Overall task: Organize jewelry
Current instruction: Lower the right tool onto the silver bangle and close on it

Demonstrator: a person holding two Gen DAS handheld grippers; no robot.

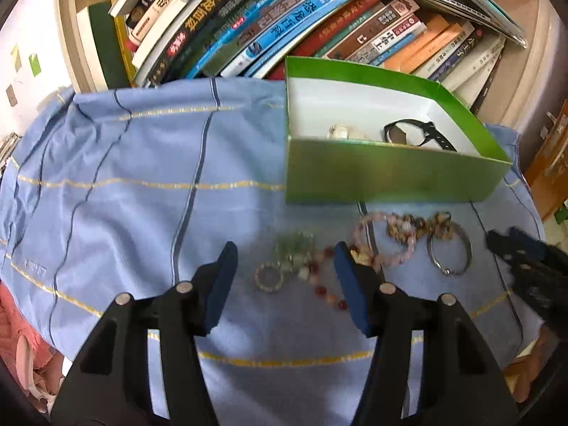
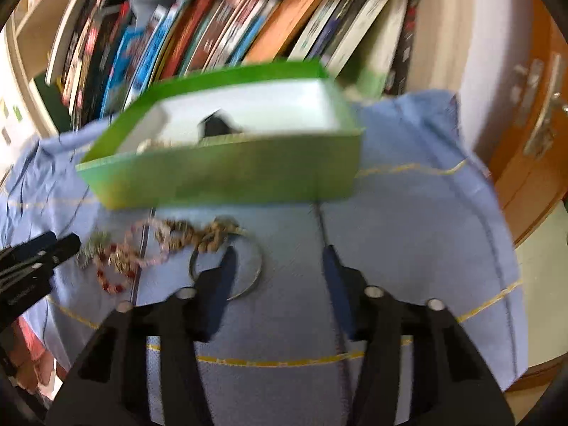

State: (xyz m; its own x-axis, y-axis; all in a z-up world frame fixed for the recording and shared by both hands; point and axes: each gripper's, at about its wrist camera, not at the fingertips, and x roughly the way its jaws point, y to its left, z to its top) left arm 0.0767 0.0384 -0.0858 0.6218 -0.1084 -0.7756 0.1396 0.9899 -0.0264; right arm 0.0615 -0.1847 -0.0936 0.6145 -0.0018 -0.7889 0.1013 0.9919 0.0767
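A green box [image 1: 390, 174] with a white inside stands on the blue cloth and holds a black watch [image 1: 415, 133] and a pale piece [image 1: 340, 131]. Before it lie a pink bead bracelet [image 1: 387, 245], a brown bead bracelet [image 1: 419, 227], a silver bangle [image 1: 451, 252], a red bead string [image 1: 326, 284] and a green bead piece [image 1: 294, 245]. My left gripper [image 1: 284, 259] is open above the green and red beads. My right gripper [image 2: 280, 259] is open and empty; its left finger is over the silver bangle [image 2: 255, 277]. The box [image 2: 227, 174] is blurred in the right wrist view.
A wooden shelf of leaning books [image 1: 284, 25] stands right behind the box. The blue striped cloth [image 1: 142, 177] covers the surface. An orange wooden door [image 2: 532, 142] is at the right. Pink fabric [image 1: 21, 337] lies at the lower left.
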